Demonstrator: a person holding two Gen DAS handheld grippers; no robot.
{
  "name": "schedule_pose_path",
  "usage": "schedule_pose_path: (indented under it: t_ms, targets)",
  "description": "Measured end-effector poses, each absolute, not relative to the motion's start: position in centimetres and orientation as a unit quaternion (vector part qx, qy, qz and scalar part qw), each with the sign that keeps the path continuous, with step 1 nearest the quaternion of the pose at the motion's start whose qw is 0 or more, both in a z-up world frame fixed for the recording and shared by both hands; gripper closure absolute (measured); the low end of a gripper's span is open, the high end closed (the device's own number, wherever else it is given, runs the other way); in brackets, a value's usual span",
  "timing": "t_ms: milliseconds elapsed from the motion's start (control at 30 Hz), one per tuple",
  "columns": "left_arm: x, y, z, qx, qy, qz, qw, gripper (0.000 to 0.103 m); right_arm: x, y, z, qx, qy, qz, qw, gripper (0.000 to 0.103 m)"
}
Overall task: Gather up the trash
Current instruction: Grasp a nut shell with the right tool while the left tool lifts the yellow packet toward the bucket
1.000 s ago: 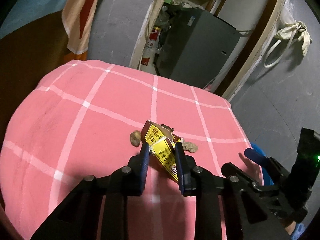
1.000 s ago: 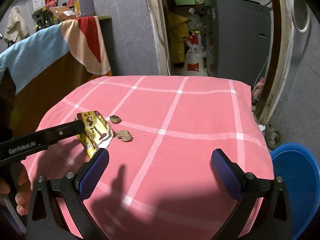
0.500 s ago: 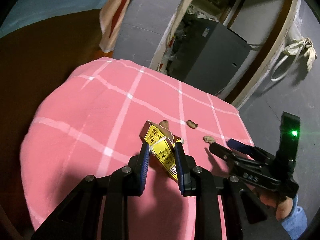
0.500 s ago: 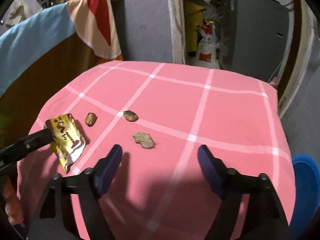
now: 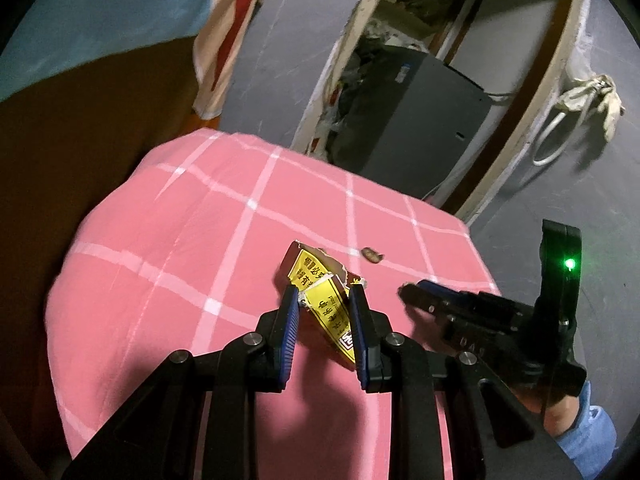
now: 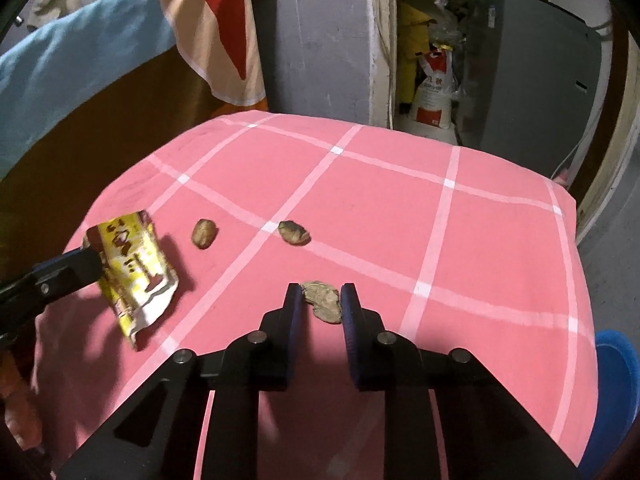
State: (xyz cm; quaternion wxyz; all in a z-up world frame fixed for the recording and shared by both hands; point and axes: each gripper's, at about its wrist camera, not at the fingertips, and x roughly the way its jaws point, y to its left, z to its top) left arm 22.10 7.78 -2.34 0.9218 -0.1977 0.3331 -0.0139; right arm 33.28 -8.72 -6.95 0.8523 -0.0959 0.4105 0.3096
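Grey walls (image 6: pixel 320 40), doorway, pink checked tablecloth (image 6: pixel 400 208).

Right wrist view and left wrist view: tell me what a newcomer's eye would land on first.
First, the pink checked tablecloth filling both views. Next, the torn yellow wrapper clamped in the left gripper and lifted over the cloth's near left side. Then the right gripper, its jaws closing around the nearest brown shell piece, with two more brown shell pieces lying farther back toward the left.
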Motion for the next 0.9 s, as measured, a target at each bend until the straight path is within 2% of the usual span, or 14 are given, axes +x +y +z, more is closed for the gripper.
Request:
schedule_pose_path:
  t_ms: [100, 633, 900]
  targets:
    - [21.9, 6.4, -1.6, -0.181, 0.315, -0.021, 0.931, 0.082, 31.8, -9.8, -5.8, -0.081, 0.387, 0.312, 0.864, 0.085]
    - [20.5, -3.7, 6.0, -0.109, 0.162, -0.115, 0.974, 0.082, 23.1, -21.1, 5.9, -0.035, 0.14, 0.222, 0.964, 0.085]
    - [20.1, -9.9, 7.9, -0.09, 0.114, -0.168, 0.975, 0.082, 20.8, -27.0, 8.7, -0.023, 0.082, 0.157, 0.984, 0.085]
